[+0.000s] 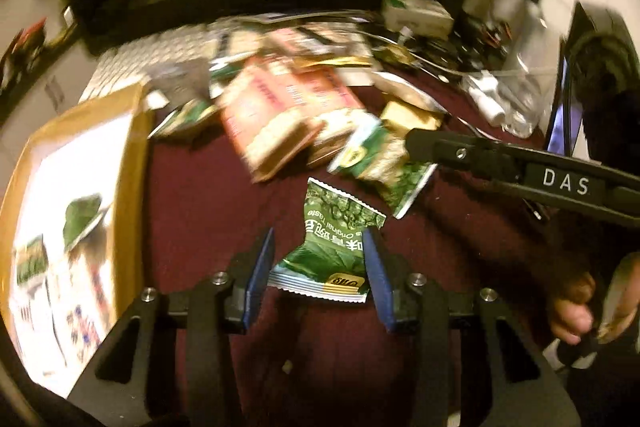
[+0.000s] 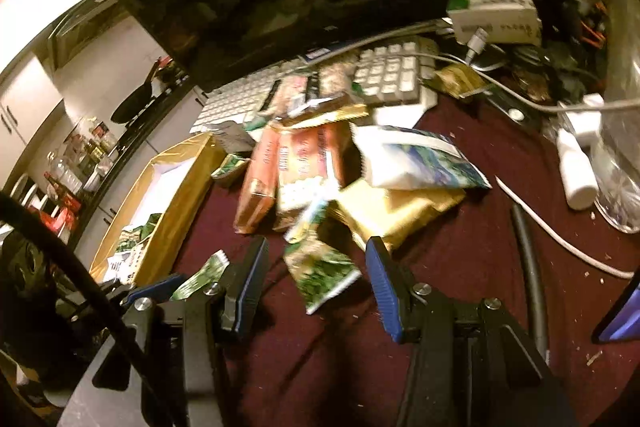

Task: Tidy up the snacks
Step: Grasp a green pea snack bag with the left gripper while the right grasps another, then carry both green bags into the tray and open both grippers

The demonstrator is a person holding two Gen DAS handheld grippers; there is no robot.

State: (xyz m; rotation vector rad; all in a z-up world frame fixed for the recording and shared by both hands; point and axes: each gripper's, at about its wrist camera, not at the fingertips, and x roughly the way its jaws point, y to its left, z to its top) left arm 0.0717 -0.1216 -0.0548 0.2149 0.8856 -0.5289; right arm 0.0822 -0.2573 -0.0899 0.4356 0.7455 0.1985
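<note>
Between the blue fingers [image 1: 260, 267] of the left gripper [image 1: 318, 269]: a green snack packet [image 1: 334, 247], pinched at its waist, pads partly closed against both crumpled sides, so apparently gripped, flat end nearest the camera, torn-looking end pointing away. Beyond those fingertips: a loose heap of snacks [image 1: 280, 115] on the maroon cloth [image 1: 200, 195], orange-pink wrappers, a yellow pack, more green packets, all blurred. Left of the left fingers: a yellow-rimmed tray [image 1: 132, 163] already holding a few green and printed packets, well apart from the heap. Right of the fingers, reaching across toward the pile: the right gripper [image 2: 316, 267], jaws about half open, straddling another green packet [image 2: 324, 271] without clear contact, nothing held as far as can be told. Ahead of the right fingertips: the same heap, a white-and-blue bag [image 2: 420, 159] on top of the yellow pack [image 2: 384, 211], a keyboard [image 2: 388, 75] behind. Judged from this: sorting begun but far from finished, a handful of items in the tray, most snacks not yet moved, one packet in hand and likely bound for the tray, a second lined up for pickup.
</note>
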